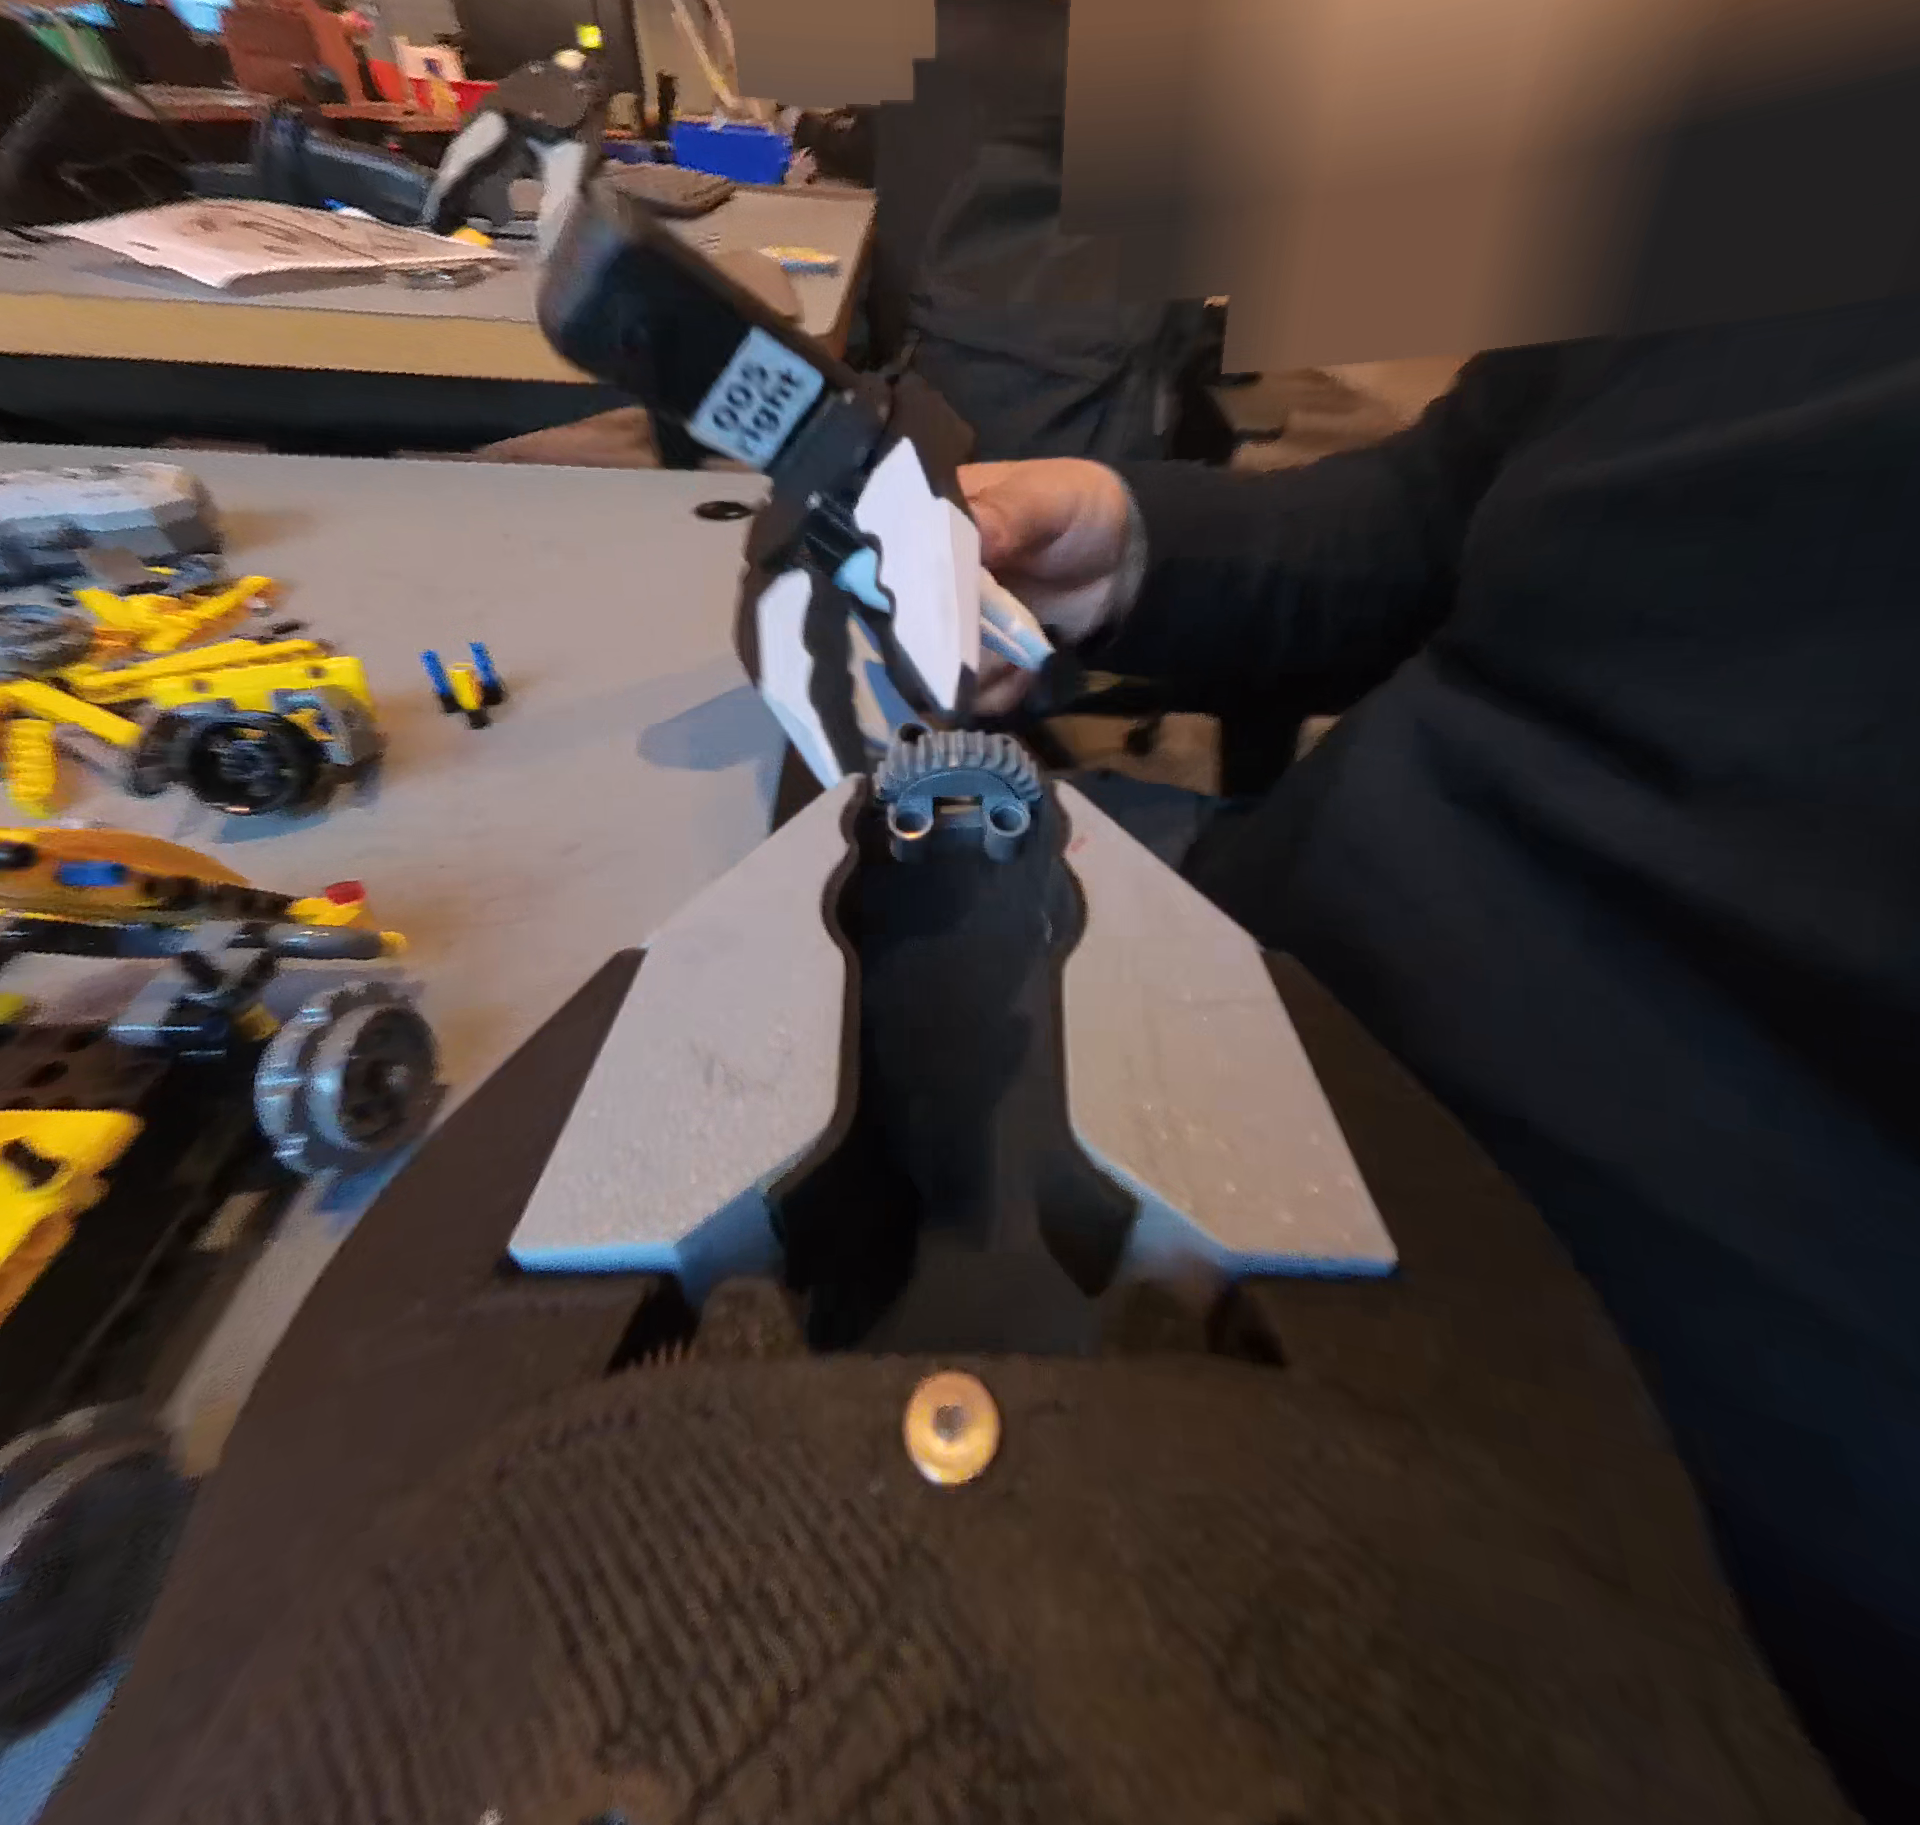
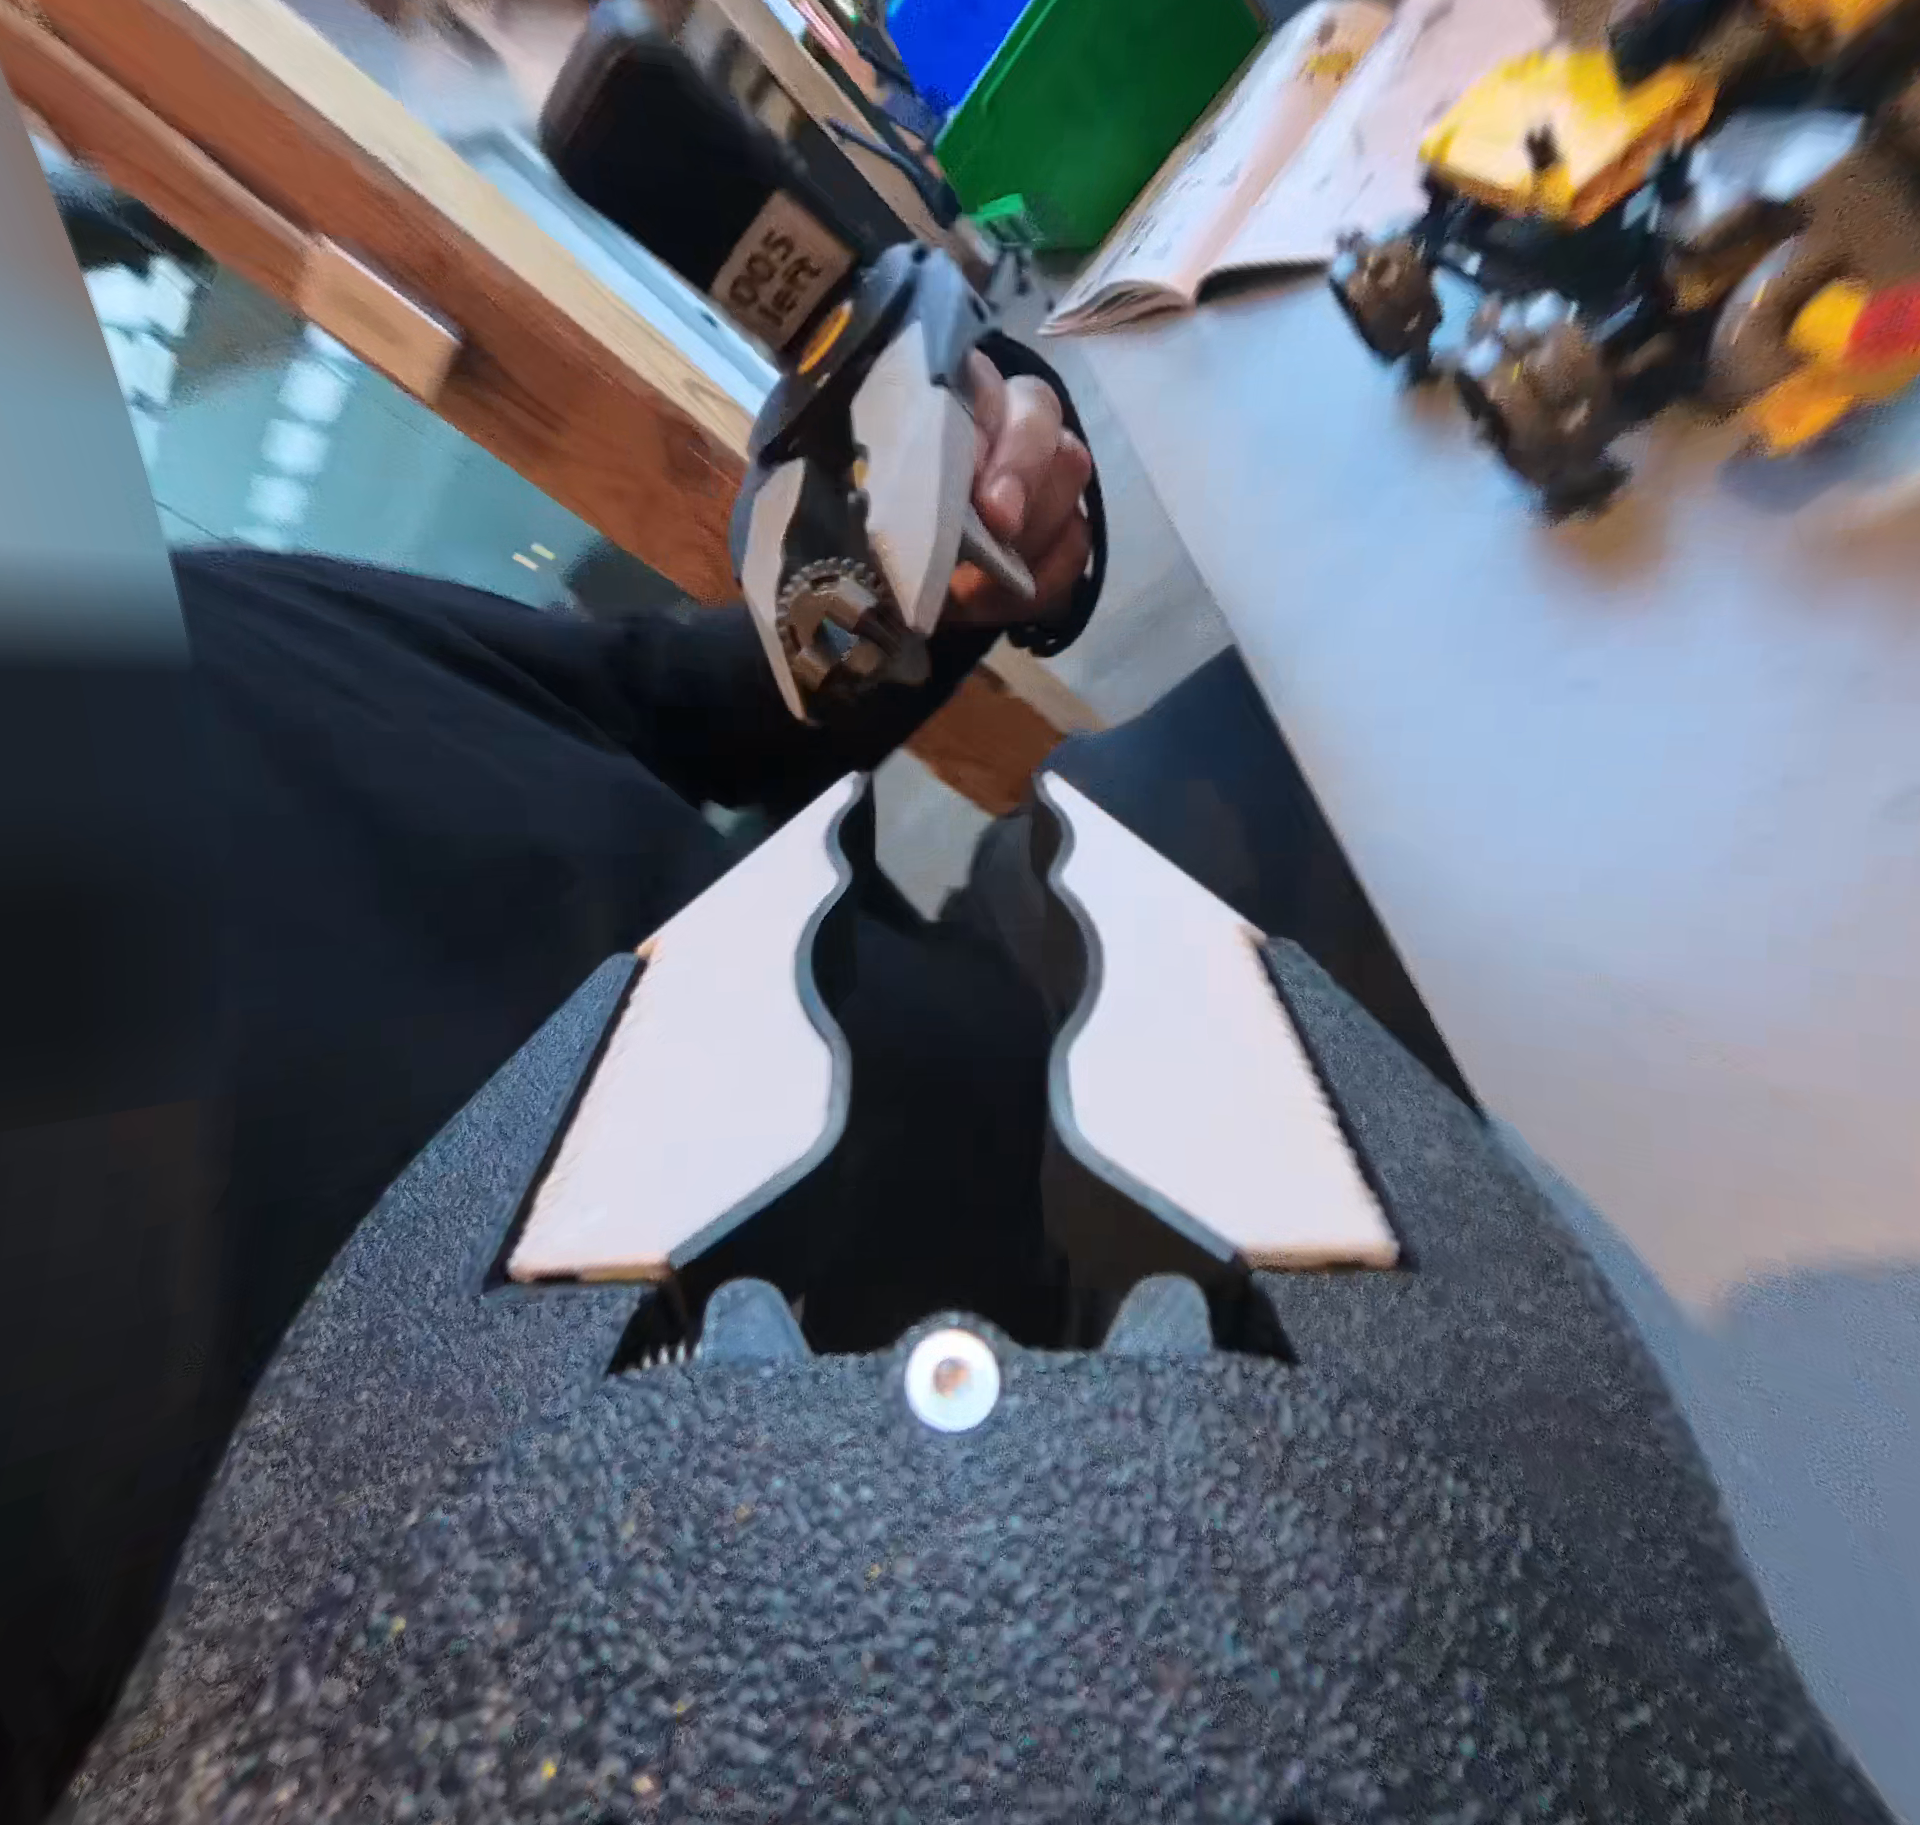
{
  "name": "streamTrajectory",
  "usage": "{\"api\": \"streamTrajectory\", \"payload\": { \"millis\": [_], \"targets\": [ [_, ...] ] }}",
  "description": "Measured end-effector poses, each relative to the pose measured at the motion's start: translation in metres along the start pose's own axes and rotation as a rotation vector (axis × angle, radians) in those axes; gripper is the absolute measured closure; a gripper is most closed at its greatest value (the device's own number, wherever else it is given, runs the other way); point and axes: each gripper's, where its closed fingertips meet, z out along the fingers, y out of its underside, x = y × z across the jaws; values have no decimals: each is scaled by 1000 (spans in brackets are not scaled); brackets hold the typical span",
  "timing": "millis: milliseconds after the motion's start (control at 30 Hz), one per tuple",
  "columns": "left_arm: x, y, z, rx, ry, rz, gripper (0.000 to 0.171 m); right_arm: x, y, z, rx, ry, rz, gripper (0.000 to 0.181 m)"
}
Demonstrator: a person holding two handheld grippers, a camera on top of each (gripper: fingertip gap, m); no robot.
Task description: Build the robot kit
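Note:
My left gripper [image 1: 954,788] is shut on a dark grey toothed gear piece [image 1: 956,809], which sits right at the fingertips with both pads against its sides. The right wrist view shows the same gear [image 2: 831,612] clamped between the left gripper's [image 2: 857,669] pale fingers, off the table's edge. My right gripper [image 2: 951,788] is open with nothing between its fingers. In the left wrist view the right gripper [image 1: 899,736] points down, its tips just above and behind the gear, apart from it. A hand [image 1: 1049,539] holds its handle.
The grey table [image 1: 582,736] carries a partly built yellow toy vehicle [image 1: 208,715], a grey wheel [image 1: 348,1079] and a small blue and yellow piece [image 1: 464,679]. An open booklet [image 2: 1247,186] and a green bin [image 2: 1101,71] lie beyond. A dark sleeve [image 1: 1558,632] fills the right. Left tips to right tips: about 4 cm.

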Motion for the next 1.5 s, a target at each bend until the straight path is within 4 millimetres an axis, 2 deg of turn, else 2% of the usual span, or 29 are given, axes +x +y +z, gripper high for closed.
{"api": "streamTrajectory", "payload": {
  "millis": [100,233,400,500,600,800,833,1000,1267,1367,1500],
  "targets": [
    [10,0,1,37,152,-154,142,-13,-4,-7,-73,98,-251,149],
    [37,-3,0,60,391,-297,142,-43,-3,3,-224,122,-601,143],
    [75,2,-1,1,600,-299,142,-67,19,27,-427,-29,-863,151],
    [91,11,-1,-66,669,-279,142,-78,21,38,-461,-150,-866,152],
    [99,15,-1,-93,700,-273,142,-90,28,44,-499,-281,-856,161],
    [101,16,-1,-104,727,-294,142,-85,50,58,-652,-301,-892,163],
    [101,16,0,-110,734,-302,142,-84,55,58,-685,-312,-892,171],
    [106,26,3,-170,735,-270,142,-81,68,59,-772,-340,-897,172],
    [108,32,4,-196,738,-278,142,-80,71,66,-780,-308,-923,173],
    [100,35,5,-213,695,-293,142,-76,66,67,-751,-254,-890,175],
    [82,28,3,-193,604,-309,137,-77,53,63,-619,-214,-818,174]
  ]
}}
